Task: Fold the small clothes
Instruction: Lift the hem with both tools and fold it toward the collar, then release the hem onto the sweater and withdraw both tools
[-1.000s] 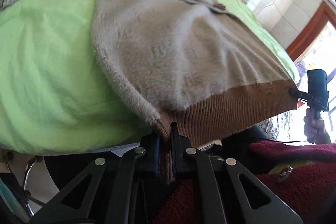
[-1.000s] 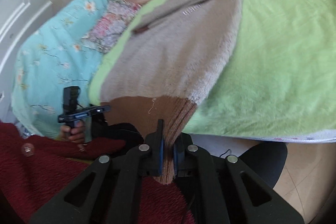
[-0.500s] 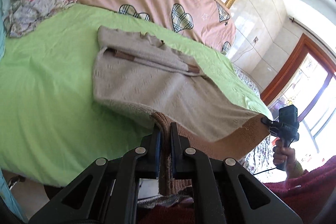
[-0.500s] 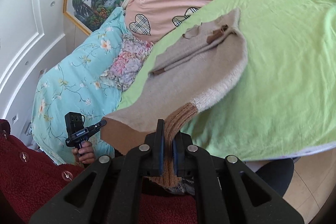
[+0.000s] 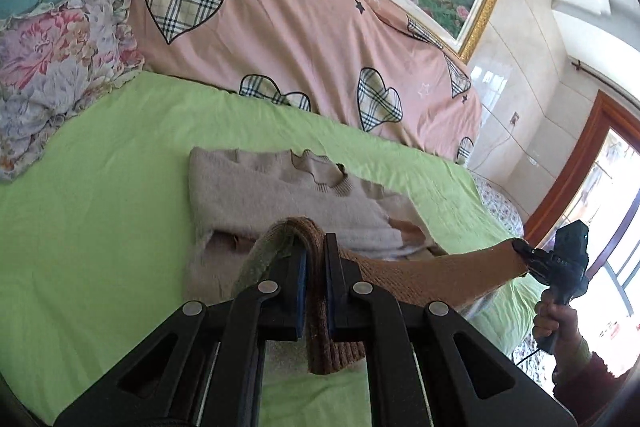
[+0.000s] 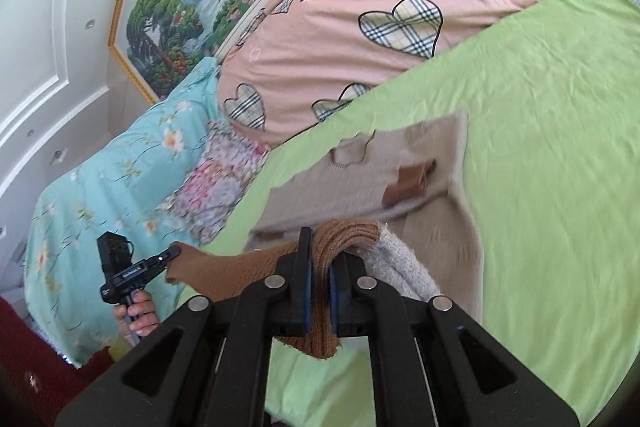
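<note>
The brown ribbed hem (image 5: 320,291) of the beige sweater (image 5: 280,195) is clamped in the left tool (image 5: 316,291) and in the right tool (image 6: 320,291), stretched between them above the green bed (image 5: 100,227); beyond, the sweater's body is spread mid-bed.

a home bedroom is showing here: a bed is lying under a green sheet (image 5: 100,227), a pink heart-print quilt (image 5: 300,39) and floral pillows (image 5: 60,67) are piling at its head, and a gilt-framed landscape painting (image 6: 192,7) is hanging on the wall above.
</note>
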Motion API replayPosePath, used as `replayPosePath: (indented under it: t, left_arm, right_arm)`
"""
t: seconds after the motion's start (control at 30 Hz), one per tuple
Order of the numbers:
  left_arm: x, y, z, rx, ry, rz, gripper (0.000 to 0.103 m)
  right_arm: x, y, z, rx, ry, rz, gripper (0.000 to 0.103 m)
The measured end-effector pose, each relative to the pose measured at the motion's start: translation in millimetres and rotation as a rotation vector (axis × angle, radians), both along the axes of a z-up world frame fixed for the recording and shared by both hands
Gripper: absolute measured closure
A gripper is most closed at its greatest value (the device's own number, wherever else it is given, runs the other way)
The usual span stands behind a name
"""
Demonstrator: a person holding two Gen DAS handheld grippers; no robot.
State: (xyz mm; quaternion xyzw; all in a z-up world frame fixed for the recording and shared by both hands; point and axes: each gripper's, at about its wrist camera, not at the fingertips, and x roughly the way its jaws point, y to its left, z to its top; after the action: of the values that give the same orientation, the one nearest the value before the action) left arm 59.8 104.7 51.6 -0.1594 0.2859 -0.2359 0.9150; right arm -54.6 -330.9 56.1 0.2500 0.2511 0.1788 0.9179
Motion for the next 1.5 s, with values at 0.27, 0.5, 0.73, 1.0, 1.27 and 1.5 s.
replayPosePath:
  t: [0.27, 0.5, 0.73, 1.0, 1.27, 1.5]
  left_arm:
    - [87, -15, 15, 0.047, -0.014, 0.030, 0.097]
    - [162, -26, -23, 0.082, 0.085, 0.079, 0.097]
    - [224, -32, -79, 0.107, 0.212, 0.122, 0.097]
    - [231, -30, -103, 0.094, 0.283, 0.122, 0.089]
    - [150, -60, -74, 0.010, 0.246, -0.023, 0.073]
    - [163, -111, -90, 0.170, 0.273, -0.040, 0.071]
  right_arm:
    - [101, -14, 15, -0.035, -0.018, -0.041, 0.095]
    - [177, -25, -13, -0.056, 0.076, -0.069, 0.095]
    - [218, -30, -54, -0.101, 0.196, -0.129, 0.095]
    - [228, -33, -73, -0.126, 0.300, -0.162, 0.088]
    - [179, -17, -41, -0.096, 0.182, -0.211, 0.051]
    - [197, 68, -74, -0.286, 0.312, 0.048, 0.051]
